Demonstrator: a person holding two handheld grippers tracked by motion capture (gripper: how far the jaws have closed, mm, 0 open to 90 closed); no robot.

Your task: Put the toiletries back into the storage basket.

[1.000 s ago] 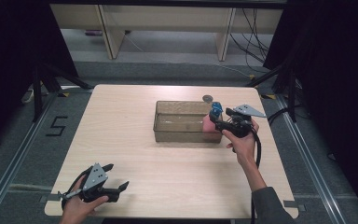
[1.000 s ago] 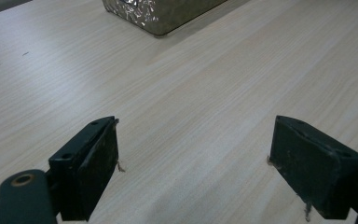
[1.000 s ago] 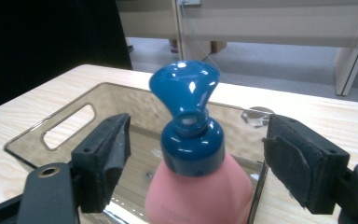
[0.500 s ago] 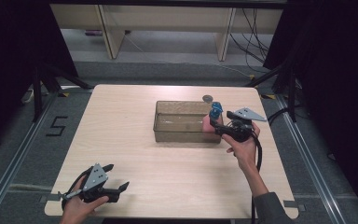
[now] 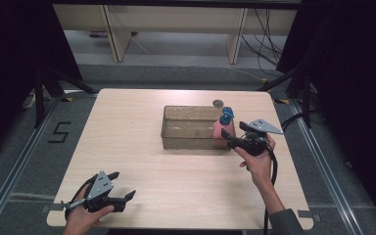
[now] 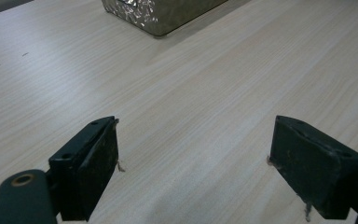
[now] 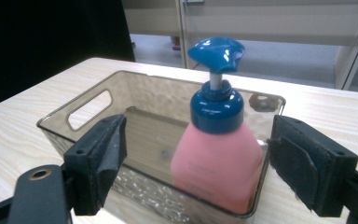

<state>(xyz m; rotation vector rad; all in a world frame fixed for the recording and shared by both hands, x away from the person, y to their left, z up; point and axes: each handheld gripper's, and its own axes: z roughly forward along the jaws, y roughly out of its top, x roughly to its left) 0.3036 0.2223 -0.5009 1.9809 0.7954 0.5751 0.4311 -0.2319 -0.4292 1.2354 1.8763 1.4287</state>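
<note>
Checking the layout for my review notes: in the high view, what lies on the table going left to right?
Left gripper at the near left corner → clear bin → pink pump bottle standing in the bin's right end → right gripper, open beside the bottle.

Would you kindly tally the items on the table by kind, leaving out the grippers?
Pump bottles: 1, pink with a blue pump
Clear bins: 1
Small round dark objects behind the bin: 1
Total: 3
</note>
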